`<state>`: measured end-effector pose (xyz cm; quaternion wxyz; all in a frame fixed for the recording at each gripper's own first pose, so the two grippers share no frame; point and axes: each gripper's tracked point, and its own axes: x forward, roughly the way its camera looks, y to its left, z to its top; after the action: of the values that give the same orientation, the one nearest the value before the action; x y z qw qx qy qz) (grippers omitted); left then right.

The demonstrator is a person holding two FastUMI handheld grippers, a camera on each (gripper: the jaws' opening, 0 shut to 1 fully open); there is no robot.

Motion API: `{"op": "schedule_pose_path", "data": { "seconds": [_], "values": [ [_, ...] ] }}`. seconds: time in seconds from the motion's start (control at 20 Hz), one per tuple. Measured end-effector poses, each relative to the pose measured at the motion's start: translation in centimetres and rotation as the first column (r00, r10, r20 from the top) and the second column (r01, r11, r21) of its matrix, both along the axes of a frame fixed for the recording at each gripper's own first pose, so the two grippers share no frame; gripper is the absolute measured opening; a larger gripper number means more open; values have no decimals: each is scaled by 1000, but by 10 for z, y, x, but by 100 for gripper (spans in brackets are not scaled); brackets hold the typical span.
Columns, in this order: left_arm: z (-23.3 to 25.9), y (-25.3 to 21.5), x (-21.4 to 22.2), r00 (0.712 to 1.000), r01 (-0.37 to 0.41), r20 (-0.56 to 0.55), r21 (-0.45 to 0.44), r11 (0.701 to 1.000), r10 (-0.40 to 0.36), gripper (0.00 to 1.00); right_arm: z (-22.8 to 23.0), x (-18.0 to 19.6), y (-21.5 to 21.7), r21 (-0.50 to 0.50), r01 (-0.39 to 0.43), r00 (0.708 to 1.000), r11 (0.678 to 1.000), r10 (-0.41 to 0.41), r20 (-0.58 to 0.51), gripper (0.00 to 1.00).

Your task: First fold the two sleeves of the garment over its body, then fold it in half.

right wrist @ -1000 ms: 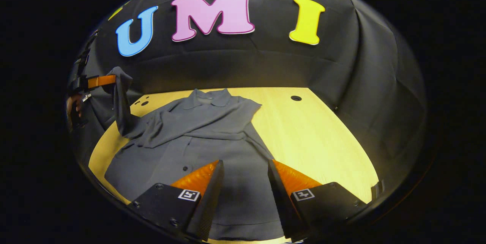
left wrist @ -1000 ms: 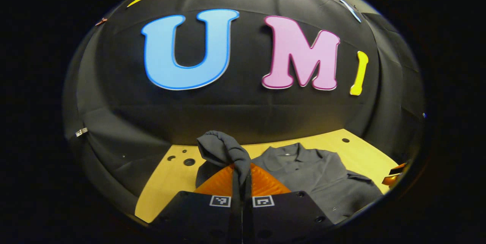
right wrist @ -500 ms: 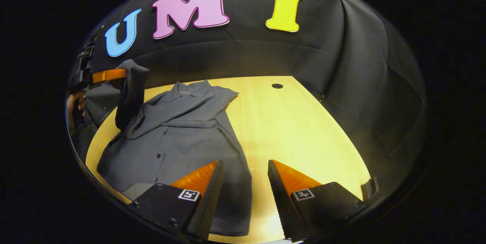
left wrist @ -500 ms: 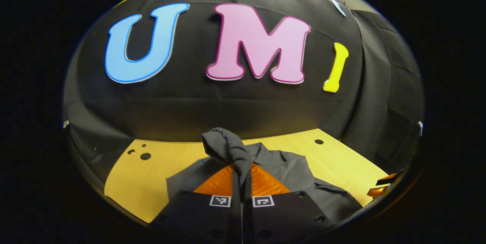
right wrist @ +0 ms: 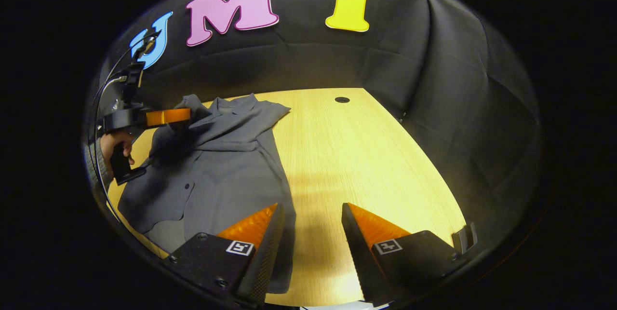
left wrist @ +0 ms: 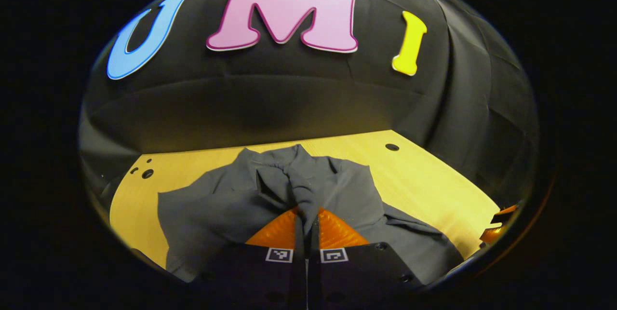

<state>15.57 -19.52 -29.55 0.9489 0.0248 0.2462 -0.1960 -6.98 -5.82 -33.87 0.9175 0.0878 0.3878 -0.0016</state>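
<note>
Left tongs (left wrist: 306, 213) pinched together on cloth; right tongs (right wrist: 308, 213) spread apart, holding nothing.

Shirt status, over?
Left gripper shut on sleeve, over shirt. Right gripper open, empty, over table. Nothing in the way.

Bare table (right wrist: 366, 155) lies open right of the garment (right wrist: 226, 175); booth wall (right wrist: 434, 59) bounds it behind.
</note>
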Motion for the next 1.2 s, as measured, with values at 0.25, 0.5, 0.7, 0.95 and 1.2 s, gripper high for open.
{"op": "schedule_pose_path", "data": {
  "seconds": [0.25, 0.5, 0.7, 0.95, 1.2],
  "values": [
    [-47, -19, -6, 998, 34, -52, 66, 997, -30, 6, -6, -3, -4, 1, -7, 1000, 1000, 7, -17, 76],
    [-87, -31, -20, 989, 82, -130, 87, 993, -70, 11, -14, -7, 3, 19, -34, 999, 999, 35, -40, 76],
    [-101, -42, -23, 982, 91, -168, 36, 995, -84, 19, -19, -7, 8, 30, -60, 996, 998, 61, -58, 77],
    [-92, -54, -33, 977, 138, -168, 27, 990, -131, 58, -17, 0, 8, 41, -63, 996, 997, 65, -56, 78],
    [-62, -49, -67, 971, 193, -140, -8, 981, -192, 95, -11, -5, 18, 56, -84, 994, 995, 87, -59, 82]
  ]
}}
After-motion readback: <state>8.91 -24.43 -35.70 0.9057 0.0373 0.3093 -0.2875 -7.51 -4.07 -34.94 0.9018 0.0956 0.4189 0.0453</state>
